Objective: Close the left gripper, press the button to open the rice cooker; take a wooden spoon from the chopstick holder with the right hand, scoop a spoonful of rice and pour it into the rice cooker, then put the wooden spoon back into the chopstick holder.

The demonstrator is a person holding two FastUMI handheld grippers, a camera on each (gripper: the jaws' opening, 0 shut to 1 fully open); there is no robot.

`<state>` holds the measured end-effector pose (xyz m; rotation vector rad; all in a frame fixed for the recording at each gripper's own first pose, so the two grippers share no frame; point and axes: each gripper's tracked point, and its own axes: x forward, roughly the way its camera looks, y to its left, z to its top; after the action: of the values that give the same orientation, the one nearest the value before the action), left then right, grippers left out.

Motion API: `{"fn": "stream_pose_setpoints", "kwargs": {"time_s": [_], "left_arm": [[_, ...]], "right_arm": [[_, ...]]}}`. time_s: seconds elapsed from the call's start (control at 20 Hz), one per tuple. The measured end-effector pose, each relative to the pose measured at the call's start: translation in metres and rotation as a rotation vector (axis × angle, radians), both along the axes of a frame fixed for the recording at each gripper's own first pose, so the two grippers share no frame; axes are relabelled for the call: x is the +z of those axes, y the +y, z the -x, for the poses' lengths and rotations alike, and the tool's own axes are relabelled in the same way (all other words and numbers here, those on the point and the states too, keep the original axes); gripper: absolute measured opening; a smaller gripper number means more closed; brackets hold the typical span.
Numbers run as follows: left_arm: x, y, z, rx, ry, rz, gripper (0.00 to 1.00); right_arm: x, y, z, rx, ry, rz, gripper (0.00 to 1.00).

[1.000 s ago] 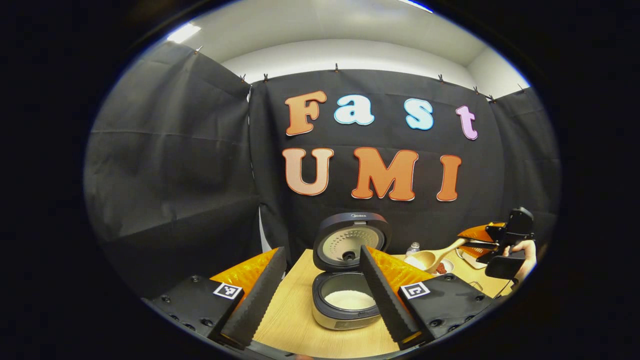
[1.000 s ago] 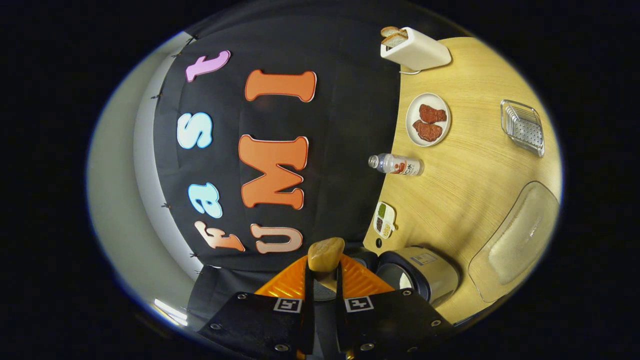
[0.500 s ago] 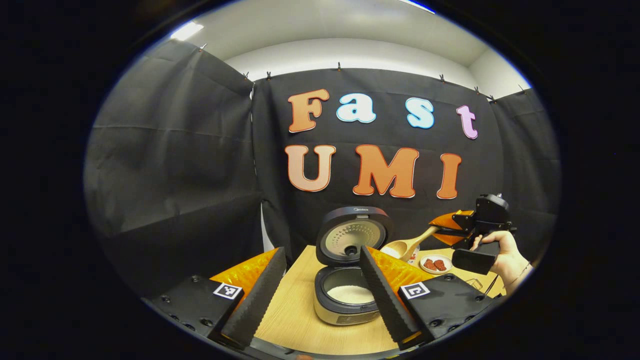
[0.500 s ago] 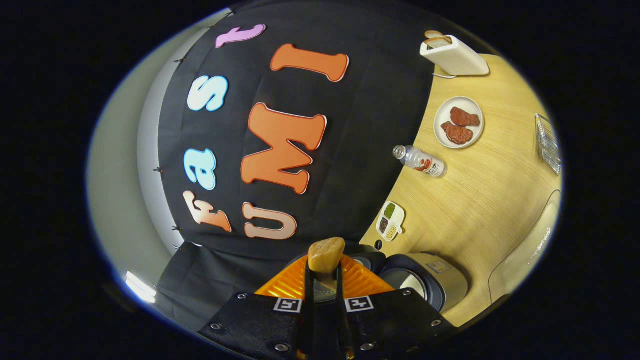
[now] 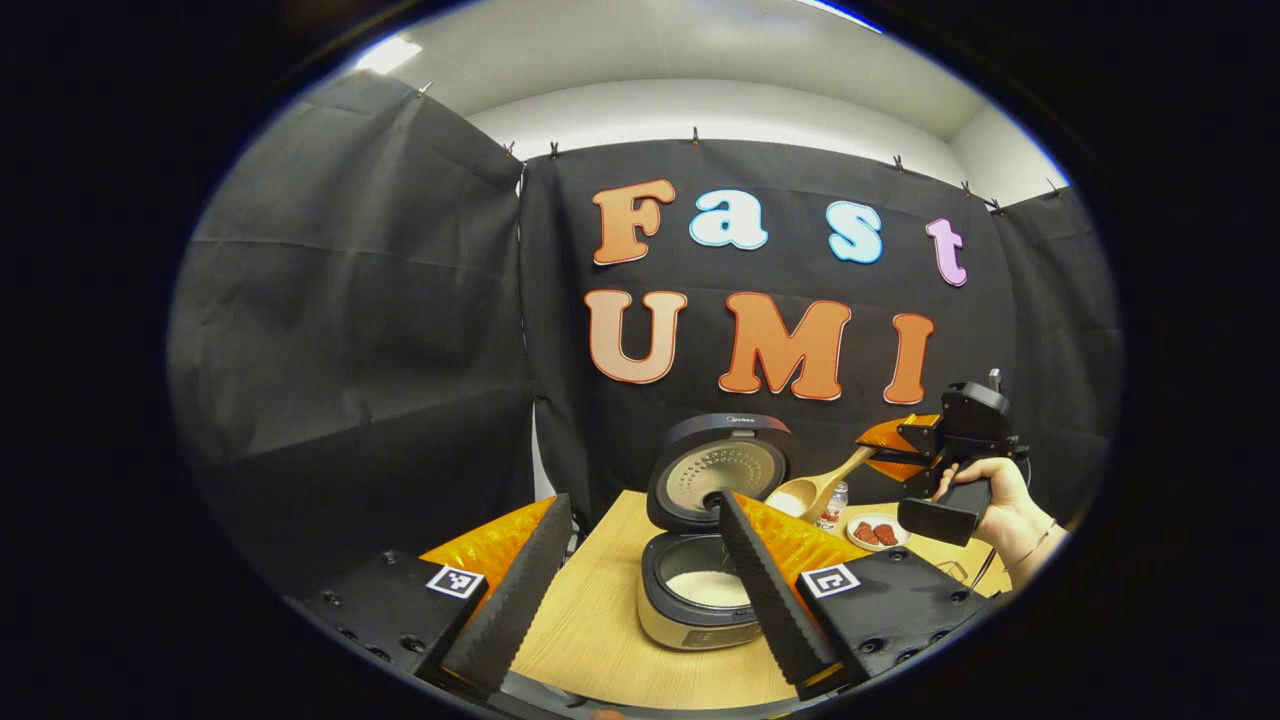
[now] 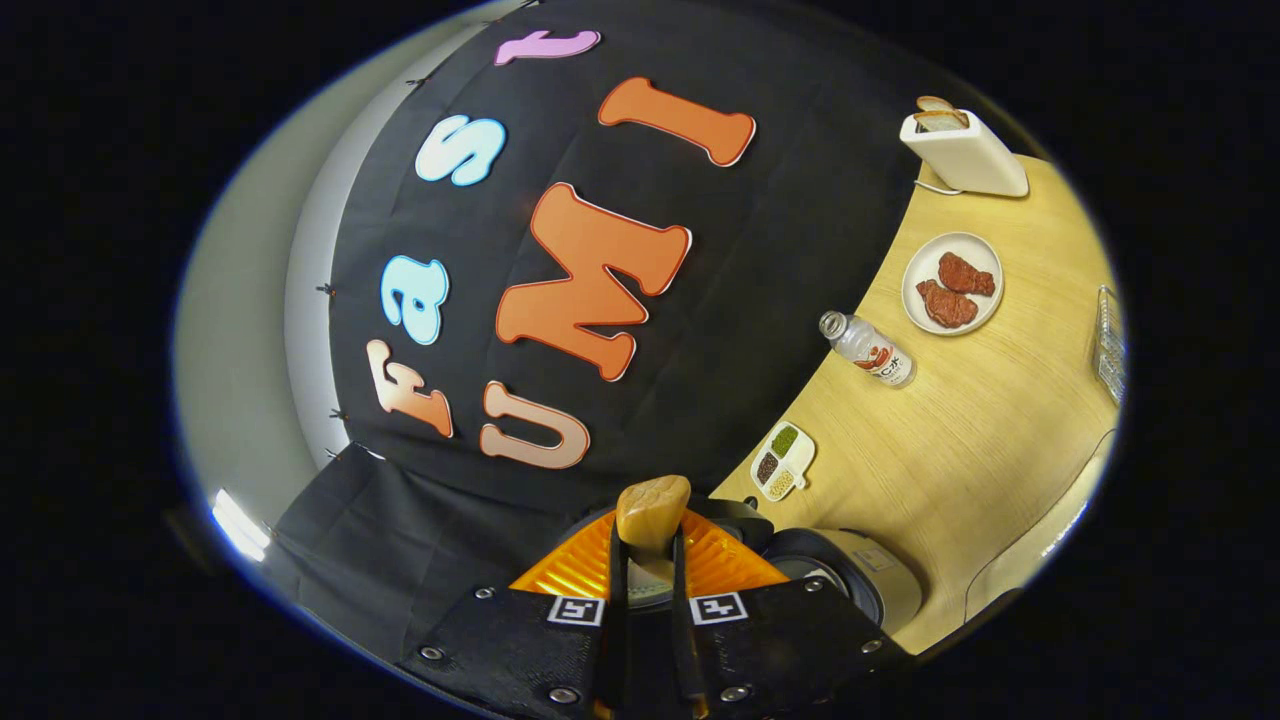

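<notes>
In the left gripper view, the left gripper [image 5: 640, 590] is seen nearest, its two fingers spread apart and grasping nothing; between them, toward twelve o'clock, the round silver-and-black rice cooker [image 5: 700, 590] is set on the pale wooden table [image 5: 590, 630], its lid raised upright and white rice lying in the pot. Farther off, at about two o'clock from the cooker, the right gripper [image 5: 885, 458] is held in a hand [image 5: 1005, 495], clenched on the handle of the light wooden spoon [image 5: 820, 488]; the spoon's long axis is slanted down toward eight o'clock, bowl first, pointing at the open pot, beside the lid. The right hand is judged the nearer to the pour. In the right gripper view, the spoon [image 6: 652, 510] is pinched between both fingers.
</notes>
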<state>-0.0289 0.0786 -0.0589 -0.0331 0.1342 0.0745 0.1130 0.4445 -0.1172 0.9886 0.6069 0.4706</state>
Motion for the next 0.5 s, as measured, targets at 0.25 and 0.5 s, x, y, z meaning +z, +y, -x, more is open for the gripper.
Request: {"fn": "stream_pose_setpoints", "kwargs": {"time_s": [0.25, 0.5], "left_arm": [[-0.005, 0.002, -0.003, 0.000, 0.005, 0.003, 0.99], [-0.007, 0.007, -0.001, 0.012, 0.007, 0.007, 0.97]], "right_arm": [[0.000, 0.005, 0.003, 0.024, -0.032, 0.049, 0.17], [0.002, 0.011, 0.005, 0.042, -0.068, 0.089, 0.17]]}}
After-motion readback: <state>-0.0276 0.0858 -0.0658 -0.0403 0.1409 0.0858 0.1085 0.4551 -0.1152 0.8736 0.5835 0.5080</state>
